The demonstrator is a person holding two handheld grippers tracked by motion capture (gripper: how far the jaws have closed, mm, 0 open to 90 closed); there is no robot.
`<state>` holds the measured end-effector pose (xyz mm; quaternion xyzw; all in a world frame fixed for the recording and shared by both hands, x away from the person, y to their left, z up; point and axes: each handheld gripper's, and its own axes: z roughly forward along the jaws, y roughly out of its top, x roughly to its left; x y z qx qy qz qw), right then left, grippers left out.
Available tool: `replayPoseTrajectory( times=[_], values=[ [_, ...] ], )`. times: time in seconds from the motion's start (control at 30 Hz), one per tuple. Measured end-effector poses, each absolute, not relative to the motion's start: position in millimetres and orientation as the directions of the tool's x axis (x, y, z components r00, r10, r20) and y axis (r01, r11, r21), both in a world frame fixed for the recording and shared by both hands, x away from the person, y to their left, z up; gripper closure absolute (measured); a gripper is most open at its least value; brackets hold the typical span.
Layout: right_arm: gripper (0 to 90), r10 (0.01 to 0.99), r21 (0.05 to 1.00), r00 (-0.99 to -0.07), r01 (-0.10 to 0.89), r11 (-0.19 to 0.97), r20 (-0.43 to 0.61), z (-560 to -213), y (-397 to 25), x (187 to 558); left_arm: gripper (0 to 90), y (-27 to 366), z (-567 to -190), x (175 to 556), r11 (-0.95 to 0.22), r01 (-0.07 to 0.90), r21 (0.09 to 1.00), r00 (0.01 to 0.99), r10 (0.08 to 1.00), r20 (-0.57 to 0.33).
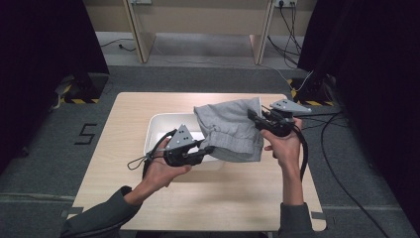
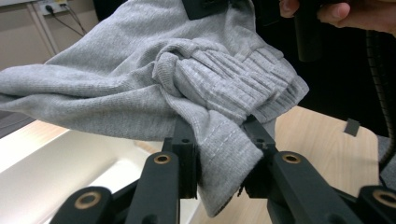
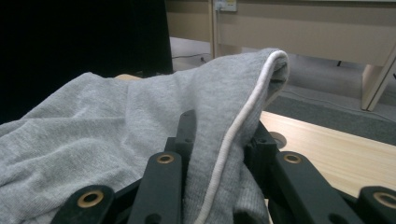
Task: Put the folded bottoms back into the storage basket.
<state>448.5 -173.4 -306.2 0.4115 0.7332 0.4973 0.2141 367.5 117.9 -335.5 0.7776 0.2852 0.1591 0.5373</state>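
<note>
High view: grey garment [image 1: 229, 128] pinched between both grippers' fingers.

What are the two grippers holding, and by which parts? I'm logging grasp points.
Both hold the grey garment: left gripper on a hem by the ribbed cuff, right gripper on the white-corded edge.

Left gripper [image 1: 210, 149] clamped, right gripper [image 1: 251, 115] clamped, both raised

grey garment [image 1: 229, 130], white tub [image 1: 157, 130]
</note>
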Motion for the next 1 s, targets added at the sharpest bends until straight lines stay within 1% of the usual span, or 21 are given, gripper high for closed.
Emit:
replayPoseTrajectory(
  times=[1.0],
  values=[
    [72.9,0.751,0.886,-0.656,0.393,0.247,0.082,-316.3,-93.3,489.4,71.2,184.1,-354.3,378.1,-0.21,0.34,0.917,0.698,0.71,-0.096]
  ],
)
